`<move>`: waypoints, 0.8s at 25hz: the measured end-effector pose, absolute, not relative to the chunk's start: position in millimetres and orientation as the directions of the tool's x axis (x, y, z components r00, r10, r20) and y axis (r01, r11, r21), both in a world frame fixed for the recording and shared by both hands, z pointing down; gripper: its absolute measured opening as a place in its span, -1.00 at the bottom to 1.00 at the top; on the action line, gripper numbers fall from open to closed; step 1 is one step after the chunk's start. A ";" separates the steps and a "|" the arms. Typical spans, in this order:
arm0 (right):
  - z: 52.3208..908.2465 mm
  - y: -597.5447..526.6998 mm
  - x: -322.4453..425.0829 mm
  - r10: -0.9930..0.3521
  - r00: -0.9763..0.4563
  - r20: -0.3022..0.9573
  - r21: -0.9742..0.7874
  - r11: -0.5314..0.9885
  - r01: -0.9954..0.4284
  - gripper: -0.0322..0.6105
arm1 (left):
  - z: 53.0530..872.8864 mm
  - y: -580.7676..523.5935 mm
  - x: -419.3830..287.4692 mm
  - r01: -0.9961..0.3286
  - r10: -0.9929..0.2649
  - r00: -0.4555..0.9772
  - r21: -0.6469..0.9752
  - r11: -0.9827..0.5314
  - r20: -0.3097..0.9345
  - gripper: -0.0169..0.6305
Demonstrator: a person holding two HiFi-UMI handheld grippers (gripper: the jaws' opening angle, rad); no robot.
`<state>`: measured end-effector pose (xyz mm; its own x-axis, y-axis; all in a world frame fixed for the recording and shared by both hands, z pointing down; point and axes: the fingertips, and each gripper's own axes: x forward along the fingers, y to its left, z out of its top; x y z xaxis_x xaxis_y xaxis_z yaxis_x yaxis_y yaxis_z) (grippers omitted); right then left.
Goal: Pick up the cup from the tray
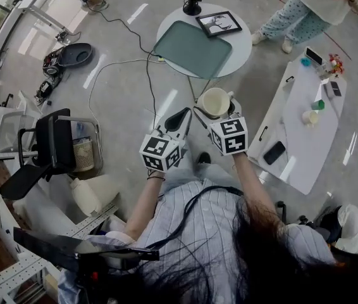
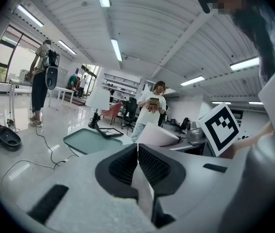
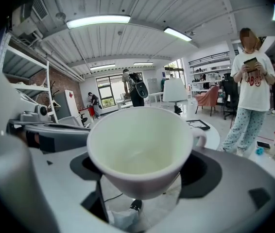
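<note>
A cream cup point(image 1: 215, 102) is held up in the air by my right gripper point(image 1: 220, 114), well short of the round table. In the right gripper view the empty cup point(image 3: 140, 152) fills the space between the jaws, handle to the right. The green-grey tray point(image 1: 192, 48) lies bare on the round white table point(image 1: 242, 49). My left gripper point(image 1: 178, 120) hangs beside the right one, jaws shut with nothing between them point(image 2: 137, 164); the tray point(image 2: 90, 140) shows beyond it.
A black picture frame point(image 1: 218, 23) and a small black lamp point(image 1: 192, 7) sit on the round table. A long white table point(image 1: 305, 122) with small items stands at the right. A person point(image 1: 312, 5) stands beyond. Cables and a chair point(image 1: 49, 151) lie left.
</note>
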<state>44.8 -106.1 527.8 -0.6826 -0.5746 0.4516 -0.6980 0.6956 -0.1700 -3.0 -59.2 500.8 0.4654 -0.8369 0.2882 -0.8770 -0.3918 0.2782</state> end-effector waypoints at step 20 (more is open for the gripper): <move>523.3 -41.0 33.0 -0.585 -0.674 0.451 -0.211 0.664 -0.717 0.38 | 488.2 -0.4 -18.5 -0.865 -0.808 0.500 0.219 -0.451 0.311 -0.91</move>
